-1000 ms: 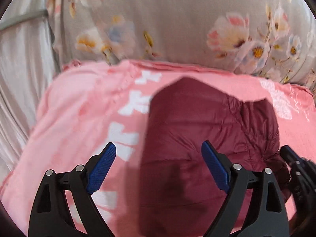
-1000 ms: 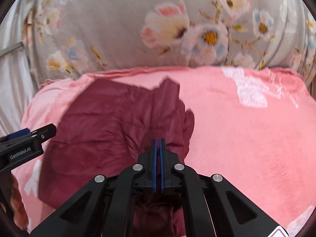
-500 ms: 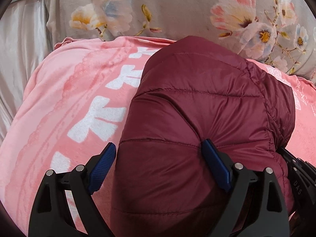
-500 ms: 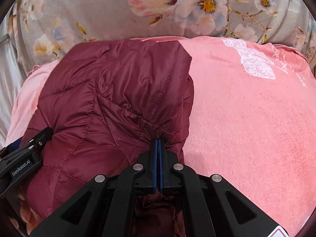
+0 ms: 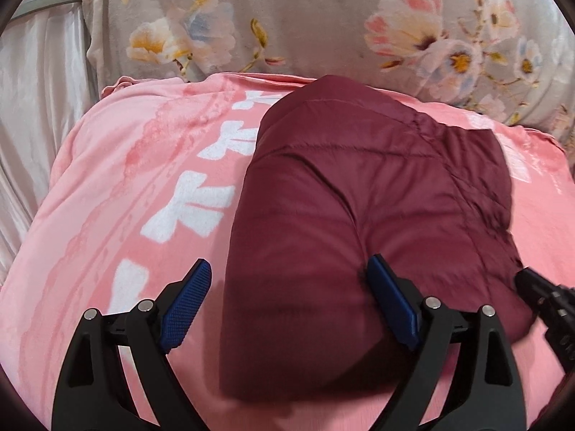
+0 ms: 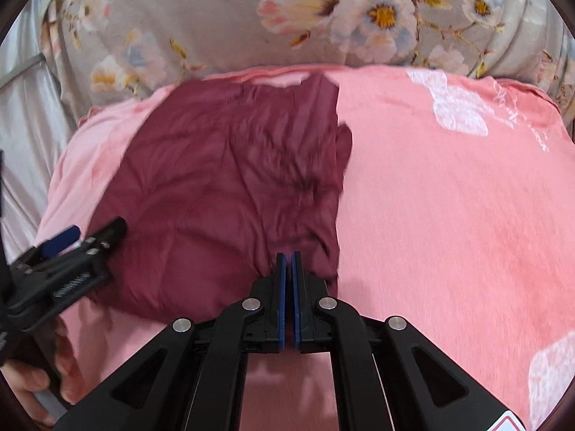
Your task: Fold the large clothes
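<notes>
I found a grey floral bedcover [image 5: 323,18] filling the far background beyond both sets of fingers, with a pale satin sheet [image 5: 32,107] off to the left of it. In front lay a pink blanket [image 6: 449,215] with white markings, spreading under and around both tools.

The maroon quilted jacket [image 5: 341,215] rested on that blanket as a folded bundle. In the left wrist view it sat ahead of and between the left gripper's [image 5: 287,305] fingers [image 5: 187,301], which stood wide apart; its left edge lay clear of the left finger, and its puffed surface met the right one. I saw no grip there.

In the right wrist view the jacket lay ahead and to the left of the right gripper [image 6: 288,262]. Those fingers were drawn nearly together, with a narrow slit between the pads, at the jacket's near edge. I could not tell whether cloth was pinched between them.

A hand [image 6: 28,388] showed at the lower left.
</notes>
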`<action>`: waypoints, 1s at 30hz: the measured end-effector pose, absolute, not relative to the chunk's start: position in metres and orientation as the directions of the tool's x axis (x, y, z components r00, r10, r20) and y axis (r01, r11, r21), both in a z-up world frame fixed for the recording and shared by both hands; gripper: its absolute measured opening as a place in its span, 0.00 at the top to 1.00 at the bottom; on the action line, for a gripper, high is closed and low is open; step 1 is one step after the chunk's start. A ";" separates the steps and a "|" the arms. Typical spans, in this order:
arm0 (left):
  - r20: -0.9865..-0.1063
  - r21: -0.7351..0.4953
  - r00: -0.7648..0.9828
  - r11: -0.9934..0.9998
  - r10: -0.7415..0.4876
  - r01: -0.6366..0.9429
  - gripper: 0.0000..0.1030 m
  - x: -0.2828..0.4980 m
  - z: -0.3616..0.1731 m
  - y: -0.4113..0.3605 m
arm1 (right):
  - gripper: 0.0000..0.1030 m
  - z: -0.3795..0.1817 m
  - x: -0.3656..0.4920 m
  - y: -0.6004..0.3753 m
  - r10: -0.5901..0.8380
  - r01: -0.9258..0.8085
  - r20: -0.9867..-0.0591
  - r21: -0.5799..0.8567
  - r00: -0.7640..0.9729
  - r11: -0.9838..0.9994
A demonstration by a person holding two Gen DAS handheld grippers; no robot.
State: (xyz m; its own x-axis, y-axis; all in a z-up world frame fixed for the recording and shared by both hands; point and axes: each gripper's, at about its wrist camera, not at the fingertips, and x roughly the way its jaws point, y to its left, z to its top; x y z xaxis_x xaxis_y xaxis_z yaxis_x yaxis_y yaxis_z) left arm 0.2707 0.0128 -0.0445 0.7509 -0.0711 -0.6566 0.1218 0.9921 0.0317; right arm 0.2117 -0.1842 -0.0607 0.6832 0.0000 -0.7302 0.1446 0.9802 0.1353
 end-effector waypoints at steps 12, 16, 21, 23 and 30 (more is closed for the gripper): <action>-0.662 -0.010 0.744 0.994 -0.085 0.105 0.13 0.230 -0.049 0.018 | 0.93 -0.058 0.168 -0.165 -0.064 0.167 -0.685 0.085 0.725 0.982; -0.654 -0.027 0.752 0.995 -0.090 0.095 0.10 0.210 -0.054 0.020 | 0.87 -0.068 0.146 -0.152 -0.092 0.170 -0.674 0.051 0.733 0.984; -0.668 -0.010 0.740 0.996 -0.074 0.091 0.10 0.191 -0.069 0.014 | 0.75 -0.066 0.131 -0.144 -0.150 0.200 -0.645 0.004 0.749 0.980; -0.666 -0.002 0.743 0.996 -0.067 0.087 0.10 0.186 -0.069 0.013 | 0.71 -0.065 0.129 -0.144 -0.170 0.211 -0.637 -0.011 0.752 0.977; -0.636 0.041 0.771 0.997 -0.020 0.060 0.10 0.173 -0.068 0.007 | 0.64 -0.063 0.118 -0.132 -0.206 0.219 -0.602 -0.053 0.771 0.974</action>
State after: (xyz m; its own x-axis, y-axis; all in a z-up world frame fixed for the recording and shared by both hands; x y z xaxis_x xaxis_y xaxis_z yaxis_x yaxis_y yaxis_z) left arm 0.1730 0.0067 -0.0685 0.7713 -0.0205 -0.6362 0.0604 0.9973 0.0411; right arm 0.1181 -0.1317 -0.0630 0.7714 -0.2063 -0.6020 0.2191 0.9743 -0.0531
